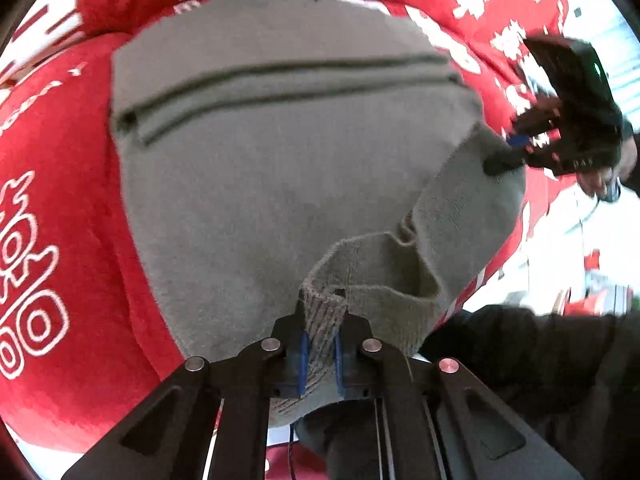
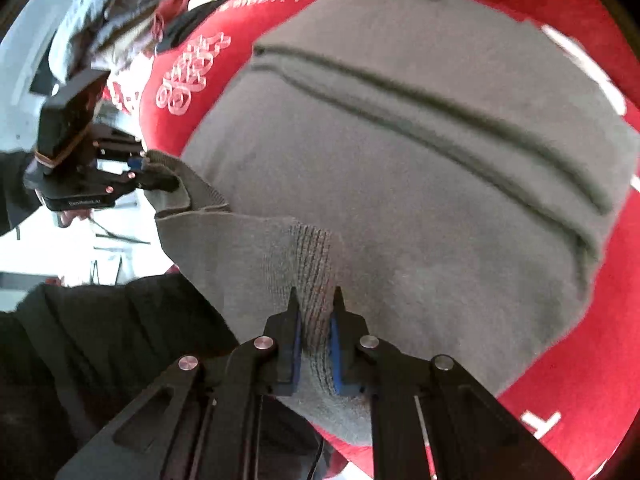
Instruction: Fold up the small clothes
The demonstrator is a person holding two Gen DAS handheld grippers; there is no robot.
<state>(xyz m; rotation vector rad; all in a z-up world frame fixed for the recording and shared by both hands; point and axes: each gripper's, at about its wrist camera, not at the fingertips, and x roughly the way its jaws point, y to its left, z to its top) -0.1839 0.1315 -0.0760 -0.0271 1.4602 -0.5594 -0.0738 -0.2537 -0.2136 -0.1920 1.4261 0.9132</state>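
A grey knitted garment (image 1: 272, 168) lies spread on a red cloth with white print (image 1: 72, 216); it also shows in the right wrist view (image 2: 420, 208). Two dark seam lines run across it. My left gripper (image 1: 322, 344) is shut on the ribbed near edge of the garment and lifts it a little. My right gripper (image 2: 314, 344) is shut on the ribbed edge at the other near corner. Each gripper shows in the other's view, the right gripper (image 1: 508, 156) at the right and the left gripper (image 2: 154, 172) at the left, each pinching a raised corner.
The red printed cloth (image 2: 580, 340) covers the table around the garment. The person's dark sleeve and body (image 1: 540, 380) are close behind the near edge. A bright room with pale furniture (image 2: 48, 240) lies beyond the table edge.
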